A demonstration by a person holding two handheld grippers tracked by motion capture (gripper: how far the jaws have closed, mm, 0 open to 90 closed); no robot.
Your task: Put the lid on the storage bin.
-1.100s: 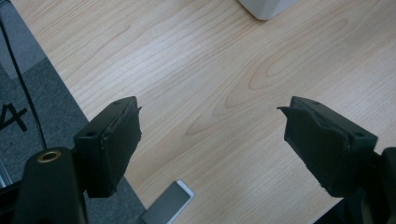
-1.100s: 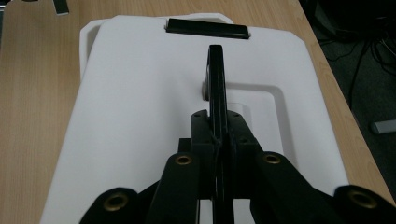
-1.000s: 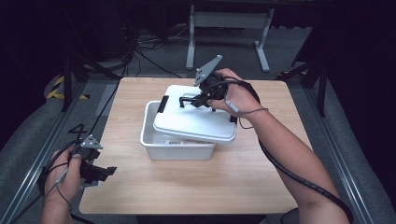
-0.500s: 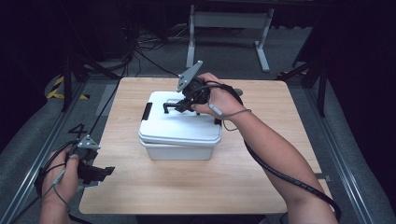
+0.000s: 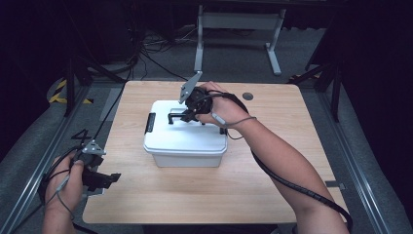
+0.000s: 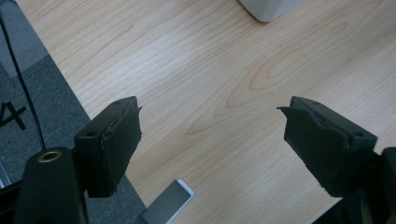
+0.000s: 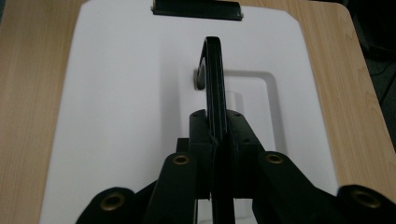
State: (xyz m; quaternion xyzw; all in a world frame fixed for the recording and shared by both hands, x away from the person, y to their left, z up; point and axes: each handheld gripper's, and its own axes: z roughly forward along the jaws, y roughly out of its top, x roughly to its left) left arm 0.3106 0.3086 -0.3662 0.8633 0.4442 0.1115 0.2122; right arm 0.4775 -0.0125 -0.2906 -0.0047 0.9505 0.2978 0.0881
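On top of the white rectangular plastic storage box [image 5: 185, 144], the white lid [image 5: 187, 129] now sits square, where half a second ago it was being lowered and a second ago lay askew across the rim.

Above the box's middle, the right gripper [image 5: 187, 117] has its jaws pressed together on the lid's black hinged carry handle [image 7: 212, 88], held upright. Near the box's front-left, by the light wooden table [image 5: 272, 161] edge, the left gripper [image 6: 212, 140] hangs with jaws wide apart, holding nothing. Closing looks nearly finished; the black latch [image 5: 150, 122] on the box's left end may still need fastening.
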